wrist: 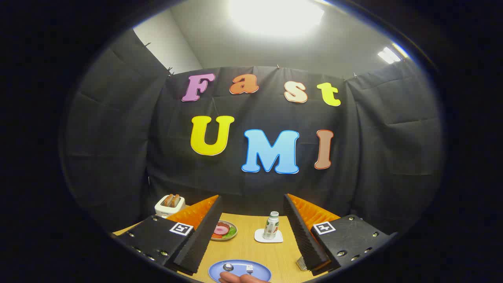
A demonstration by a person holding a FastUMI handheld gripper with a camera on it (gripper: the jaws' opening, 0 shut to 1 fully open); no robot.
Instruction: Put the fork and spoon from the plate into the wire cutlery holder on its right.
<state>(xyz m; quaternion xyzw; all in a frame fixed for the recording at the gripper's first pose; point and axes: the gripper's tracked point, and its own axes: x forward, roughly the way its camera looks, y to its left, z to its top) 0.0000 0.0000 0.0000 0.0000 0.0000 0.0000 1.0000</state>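
Two pieces of cutlery lie on a blue plate (239, 269) at the near edge of the wooden table (251, 245): a spoon (228, 267) with a shiny round bowl and, just beside it, a fork (249, 269) with pale tines. Both heads point toward the far edge, so their long axes run from near edge to far; their handles are hidden under a hand (241, 278) resting on the plate's near rim. The gripper (251, 232) hangs above the table with its fingers spread wide, nothing between them but open tabletop. A bit of the wire cutlery holder (301, 263) peeks out by the right finger, near the plate. Beyond the fingers stand a small bottle (270, 225) on a white coaster (268, 236), a dish of food (224, 230), and a toaster (169, 205) with two slices at the far left corner.
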